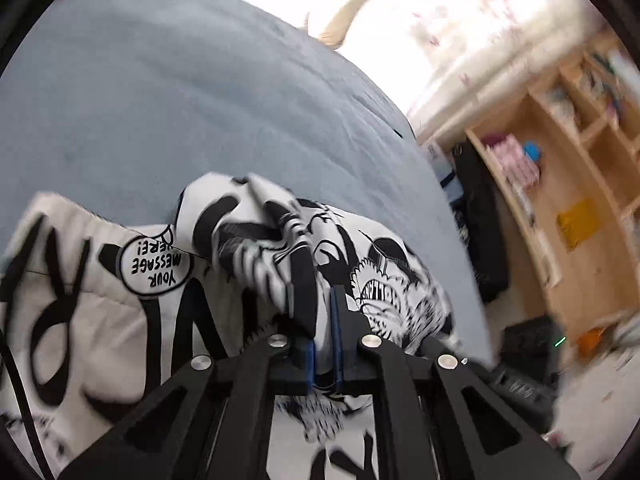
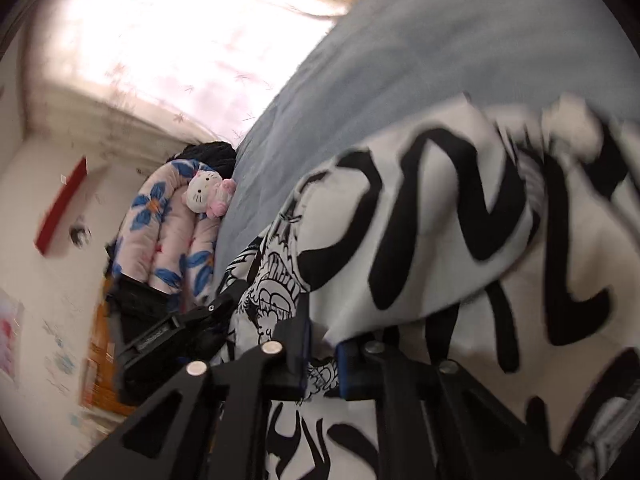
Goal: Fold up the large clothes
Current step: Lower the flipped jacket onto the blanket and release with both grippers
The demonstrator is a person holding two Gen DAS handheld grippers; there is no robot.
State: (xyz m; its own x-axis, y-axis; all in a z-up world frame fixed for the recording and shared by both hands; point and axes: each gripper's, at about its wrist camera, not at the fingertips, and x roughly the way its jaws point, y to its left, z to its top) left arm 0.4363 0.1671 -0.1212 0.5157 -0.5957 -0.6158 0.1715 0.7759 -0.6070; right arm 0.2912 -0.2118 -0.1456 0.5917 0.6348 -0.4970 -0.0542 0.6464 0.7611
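Now mid-fold: both grippers clamped on garment (image 1: 100,300), white with black print, lying on blue bed (image 1: 160,100). Left gripper (image 1: 320,304) pinches bunched fold; right gripper (image 2: 320,328) pinches edge. Next, likely carry edge across evenly, keep cloth taut. Left view shows shelves (image 1: 560,168); right view shows plush (image 2: 206,192), pillow (image 2: 160,240).

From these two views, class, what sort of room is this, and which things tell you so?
Most likely a bedroom in a home. A wide blue bed cover lies under the printed garment, a soft toy cat sits on a flowered quilt beside it, and wooden shelves stand by the curtained window.
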